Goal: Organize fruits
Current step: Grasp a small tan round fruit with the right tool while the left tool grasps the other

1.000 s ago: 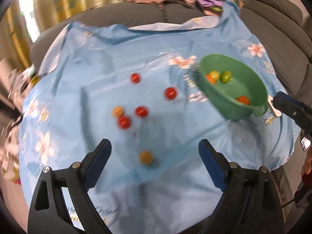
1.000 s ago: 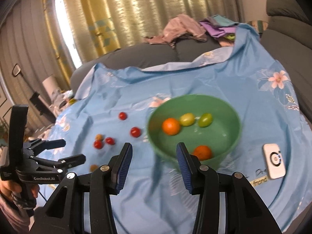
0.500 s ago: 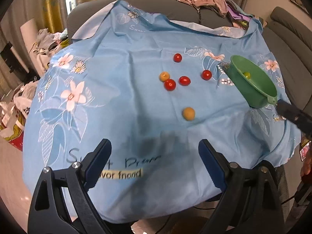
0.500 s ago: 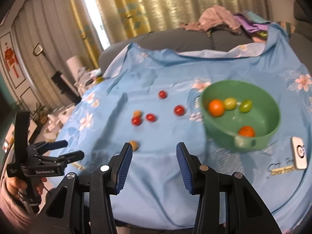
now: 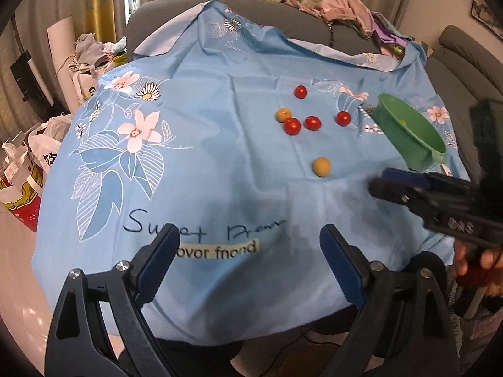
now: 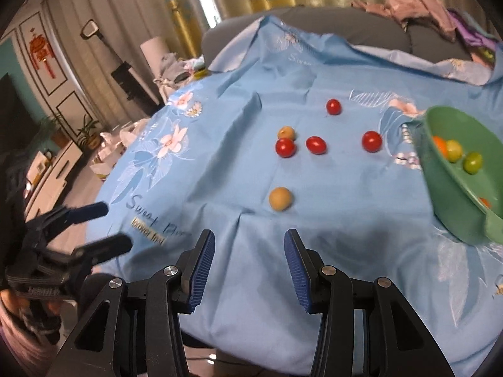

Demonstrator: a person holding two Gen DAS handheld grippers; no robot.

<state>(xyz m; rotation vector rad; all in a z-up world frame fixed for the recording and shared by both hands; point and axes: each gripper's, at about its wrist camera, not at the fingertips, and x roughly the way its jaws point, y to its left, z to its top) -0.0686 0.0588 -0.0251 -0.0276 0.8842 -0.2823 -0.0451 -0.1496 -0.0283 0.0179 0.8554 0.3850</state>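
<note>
A green bowl (image 6: 456,188) stands at the right on the blue flowered cloth (image 5: 201,144) and holds an orange fruit (image 6: 439,146) and two greenish ones (image 6: 473,162). Several red tomatoes (image 6: 285,147) lie loose in the middle, with a small tan fruit (image 6: 286,133) beside them. A larger tan fruit (image 6: 280,199) lies nearest, just ahead of my right gripper (image 6: 249,242), which is open narrowly and empty. My left gripper (image 5: 248,238) stands wide open and empty over the cloth's near edge, well short of the tan fruit (image 5: 321,166) and the bowl (image 5: 408,132).
A grey sofa (image 5: 465,62) wraps around the back and right, with a pile of clothes (image 5: 342,8) on it. Bags and clutter (image 5: 28,157) stand on the floor to the left. The cloth hangs over the near table edge (image 5: 251,308).
Both grippers have drawn back toward the near edge of the cloth. The bowl has slid to the right edge of the right wrist view. The loose fruits have not moved.
</note>
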